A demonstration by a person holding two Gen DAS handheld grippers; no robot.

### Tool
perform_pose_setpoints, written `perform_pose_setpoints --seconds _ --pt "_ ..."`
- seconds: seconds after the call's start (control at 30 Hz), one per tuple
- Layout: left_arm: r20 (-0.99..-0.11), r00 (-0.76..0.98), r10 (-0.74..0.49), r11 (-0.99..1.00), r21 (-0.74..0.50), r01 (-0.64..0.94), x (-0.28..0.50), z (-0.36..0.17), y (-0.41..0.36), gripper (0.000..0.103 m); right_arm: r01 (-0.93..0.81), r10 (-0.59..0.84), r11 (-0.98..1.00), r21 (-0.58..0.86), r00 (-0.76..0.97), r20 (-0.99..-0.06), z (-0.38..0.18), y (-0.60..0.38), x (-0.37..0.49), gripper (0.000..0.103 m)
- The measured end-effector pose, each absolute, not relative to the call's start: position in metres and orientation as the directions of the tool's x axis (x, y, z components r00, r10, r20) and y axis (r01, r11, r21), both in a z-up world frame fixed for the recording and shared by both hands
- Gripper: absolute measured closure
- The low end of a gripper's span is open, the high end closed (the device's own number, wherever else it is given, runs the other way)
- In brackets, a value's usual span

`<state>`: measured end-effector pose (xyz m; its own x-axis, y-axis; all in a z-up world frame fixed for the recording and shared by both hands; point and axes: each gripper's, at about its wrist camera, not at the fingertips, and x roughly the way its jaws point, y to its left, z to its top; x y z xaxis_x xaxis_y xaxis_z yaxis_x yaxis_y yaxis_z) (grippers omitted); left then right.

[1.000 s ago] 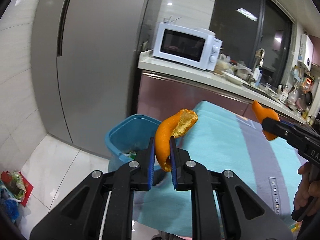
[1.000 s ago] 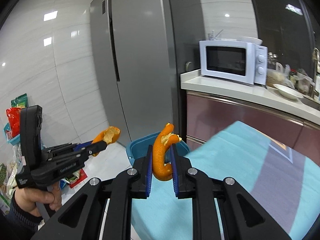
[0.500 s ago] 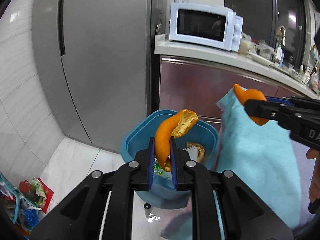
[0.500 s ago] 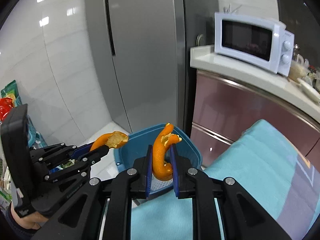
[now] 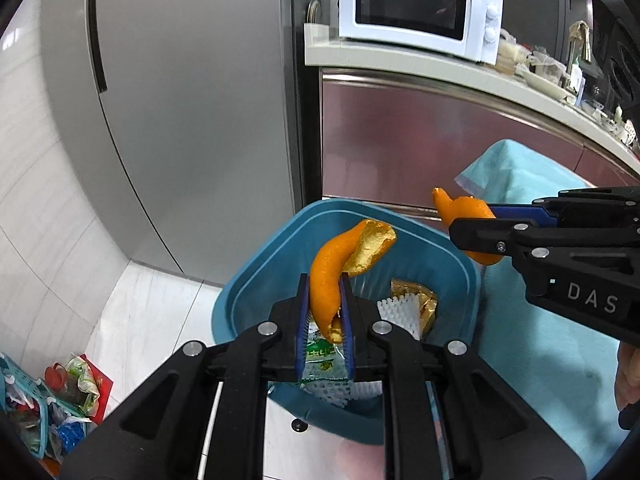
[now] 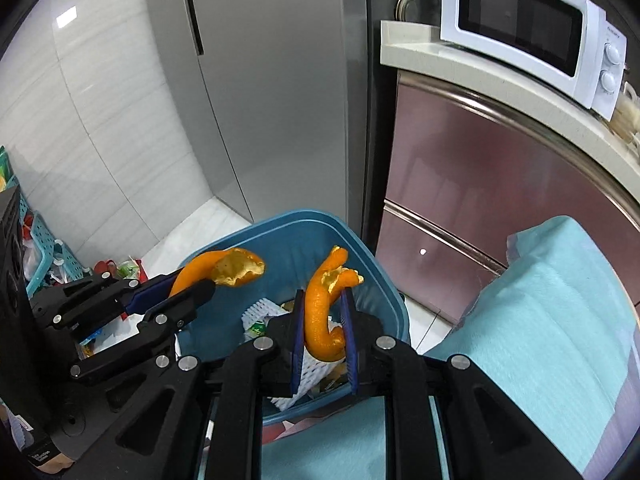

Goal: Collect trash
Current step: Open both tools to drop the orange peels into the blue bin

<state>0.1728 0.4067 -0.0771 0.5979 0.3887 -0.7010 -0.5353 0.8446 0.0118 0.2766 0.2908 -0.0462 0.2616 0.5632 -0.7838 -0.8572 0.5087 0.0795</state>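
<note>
- Left wrist view: the left gripper [image 5: 325, 312] is pinching a curled strip of orange peel [image 5: 340, 264] between its blue fingers [image 5: 302, 320], which are closed down tight on it. The peel is sticking up and out past the fingertips, hanging over the open mouth of the blue trash bin [image 5: 256, 280].
- Inside the bin, a white foam net [image 5: 398, 312], a gold wrapper [image 5: 416, 300] and a green-printed packet [image 5: 320, 356] are lying on the bottom.
- The right gripper [image 5: 472, 224] is reaching in from the right edge, gripping a second piece of orange peel [image 5: 460, 208] just over the bin's far right rim. A teal cloth [image 5: 540, 320] is draping down beside the bin.
- A white microwave [image 5: 416, 8] is sitting on the bench [image 5: 440, 68] behind, next to a grey fridge [image 5: 180, 100]. A light blue basket [image 5: 24, 412] of clutter is standing on the floor at lower left.
- Right wrist view: the right gripper [image 6: 323, 332] is squeezing its hooked peel [image 6: 320, 312] between nearly closed fingers [image 6: 349, 340], directly above the bin [image 6: 304, 232].
- The left gripper [image 6: 188, 286] is coming in from the left with its peel [image 6: 224, 268] clamped and poking out over the bin's near left rim.
- The two peels are hanging apart from each other, neither one touching the trash below.
</note>
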Motion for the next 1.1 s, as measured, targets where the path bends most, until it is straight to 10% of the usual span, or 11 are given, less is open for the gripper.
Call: perform_pose_setpoints --seconds 0.33,0.9,1.1 --pt "-0.773 0.543 0.328 0.849 -0.011 -0.528 0.204 -0.112 0.419 0.084 -0.861 0.501 0.502 0.086 0.208 -0.84 -0.066 0.317 0.298 0.087" --pt "-0.754 0.54 0.373 0.799 -0.035 -0.6 0.175 -0.116 0.433 0.04 -0.857 0.495 0.5 0.124 0.165 -0.853 -0.074 0.332 0.292 0.074" --pt "-0.725 0.567 0.392 0.79 -0.051 -0.61 0.162 -0.102 0.428 0.014 -0.851 0.533 0.512 0.115 0.21 -0.82 -0.057 0.319 0.284 0.048"
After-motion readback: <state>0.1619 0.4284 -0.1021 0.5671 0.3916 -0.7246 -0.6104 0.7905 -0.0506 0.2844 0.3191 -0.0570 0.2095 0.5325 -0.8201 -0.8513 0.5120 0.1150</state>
